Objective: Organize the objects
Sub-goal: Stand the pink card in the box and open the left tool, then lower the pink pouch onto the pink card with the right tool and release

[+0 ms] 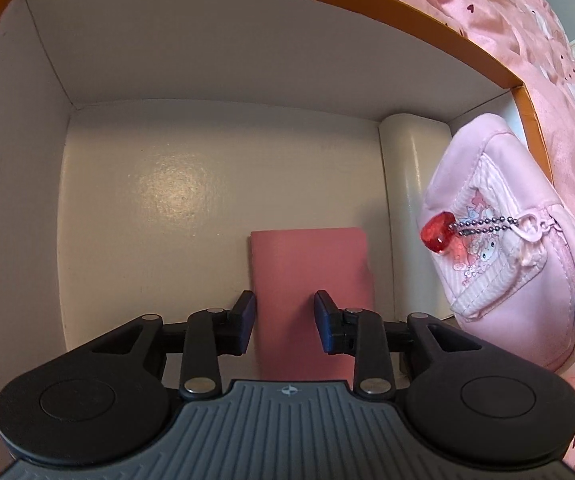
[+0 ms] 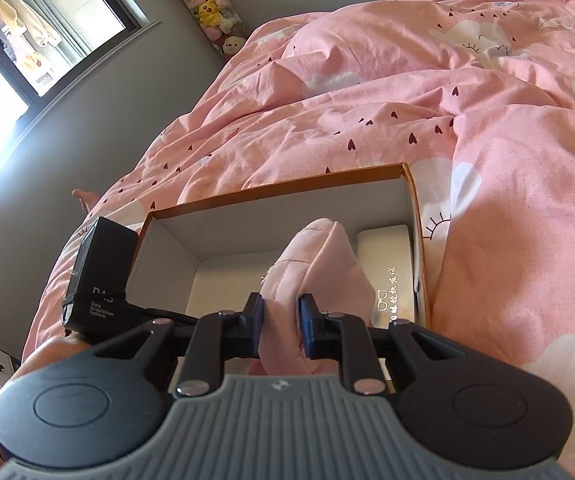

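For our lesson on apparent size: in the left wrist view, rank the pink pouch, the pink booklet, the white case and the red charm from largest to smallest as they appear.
1. pink pouch, though nearness to the camera inflates it
2. pink booklet, partly hidden
3. white case, partly hidden by the pouch, so its rank against the booklet is unsure
4. red charm

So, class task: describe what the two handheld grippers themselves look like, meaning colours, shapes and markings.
Both the left gripper and the right gripper match: blue finger pads, black linkage arms with silver rivets, two round black discs, and a ribbed grey body bearing a small emblem.
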`<state>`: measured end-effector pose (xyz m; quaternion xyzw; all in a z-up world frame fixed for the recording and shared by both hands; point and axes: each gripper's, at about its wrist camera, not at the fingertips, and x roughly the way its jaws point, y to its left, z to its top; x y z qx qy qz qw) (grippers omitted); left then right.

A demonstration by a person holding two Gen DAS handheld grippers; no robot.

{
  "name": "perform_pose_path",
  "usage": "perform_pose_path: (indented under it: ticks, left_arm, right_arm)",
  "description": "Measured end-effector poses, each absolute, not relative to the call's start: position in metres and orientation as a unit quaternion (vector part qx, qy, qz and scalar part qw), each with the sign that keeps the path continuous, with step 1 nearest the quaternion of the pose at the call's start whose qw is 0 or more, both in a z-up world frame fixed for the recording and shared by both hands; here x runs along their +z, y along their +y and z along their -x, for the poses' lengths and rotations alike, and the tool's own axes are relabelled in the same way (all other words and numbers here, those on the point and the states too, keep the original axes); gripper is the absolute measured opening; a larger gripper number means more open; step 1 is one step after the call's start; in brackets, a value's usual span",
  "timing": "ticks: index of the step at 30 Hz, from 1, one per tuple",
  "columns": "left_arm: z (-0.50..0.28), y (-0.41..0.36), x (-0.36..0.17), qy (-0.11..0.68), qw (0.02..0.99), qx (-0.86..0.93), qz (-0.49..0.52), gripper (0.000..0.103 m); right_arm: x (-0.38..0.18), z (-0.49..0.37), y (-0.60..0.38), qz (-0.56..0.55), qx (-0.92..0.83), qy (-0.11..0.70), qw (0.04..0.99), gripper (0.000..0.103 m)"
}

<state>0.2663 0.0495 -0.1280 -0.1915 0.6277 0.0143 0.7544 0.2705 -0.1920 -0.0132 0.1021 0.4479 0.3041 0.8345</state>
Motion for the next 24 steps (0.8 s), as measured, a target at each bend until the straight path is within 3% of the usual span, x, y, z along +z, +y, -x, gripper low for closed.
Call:
perform_pose_path:
  ticks: [12, 24]
  left_arm:
    - [-0.264, 0.034, -0.136, 0.630, 0.742, -0.021, 0.226, 0.035]
    - [-0.231, 0.072, -0.093, 0.547, 0.790, -0.015, 0.277, 0.035]
  right_arm:
    - [-0.022, -0.277, -0.192, -0.109, 0.299, 0.464, 0.827, 0.021]
    - [-0.042, -0.277, -0.187, -0.204, 0.319, 0.490, 0.785, 0.021]
